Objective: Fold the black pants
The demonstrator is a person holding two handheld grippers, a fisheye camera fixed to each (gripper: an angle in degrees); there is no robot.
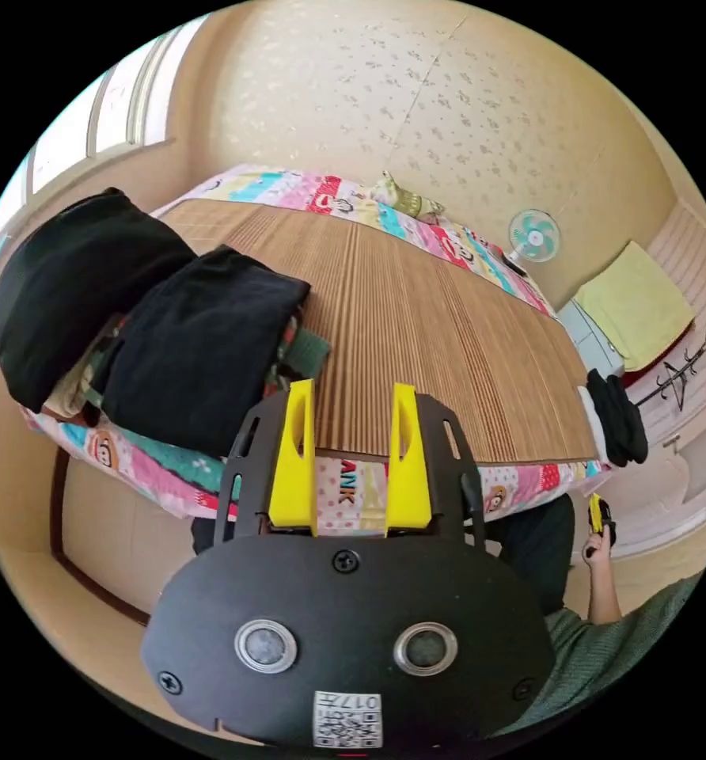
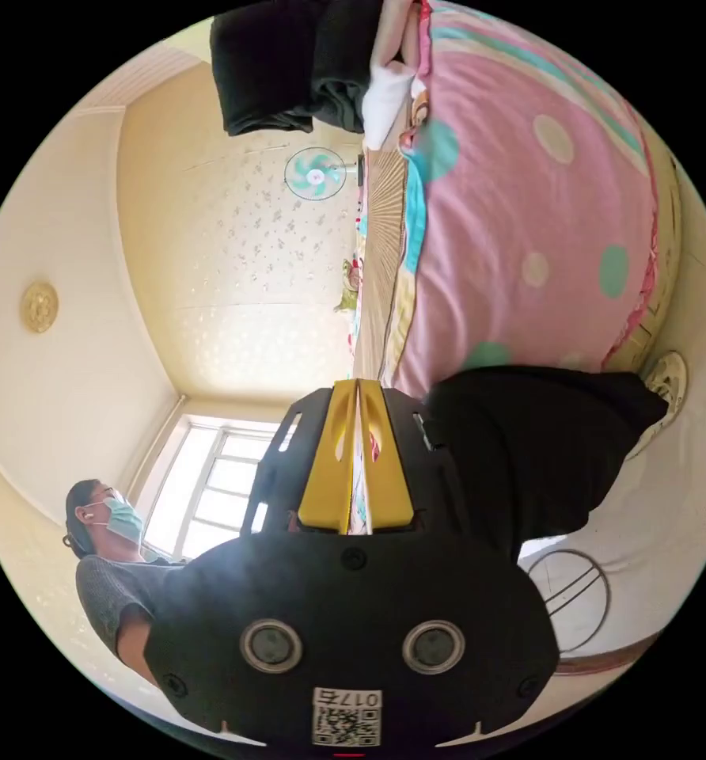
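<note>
Left gripper (image 1: 345,451) fingers apart over bamboo mat (image 1: 432,317), folded black clothes (image 1: 199,348) beside

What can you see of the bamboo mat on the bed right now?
The bamboo mat is a brown slatted sheet of thin parallel strips, lying flat over the cartoon-print bedsheet, whose bright edges show around it. Its middle is bare. Folded black clothes sit stacked by its left corner, and a dark bundle rests at the right corner. The left tongs, open, hover at its near edge. In the right gripper view it appears edge-on.
</note>
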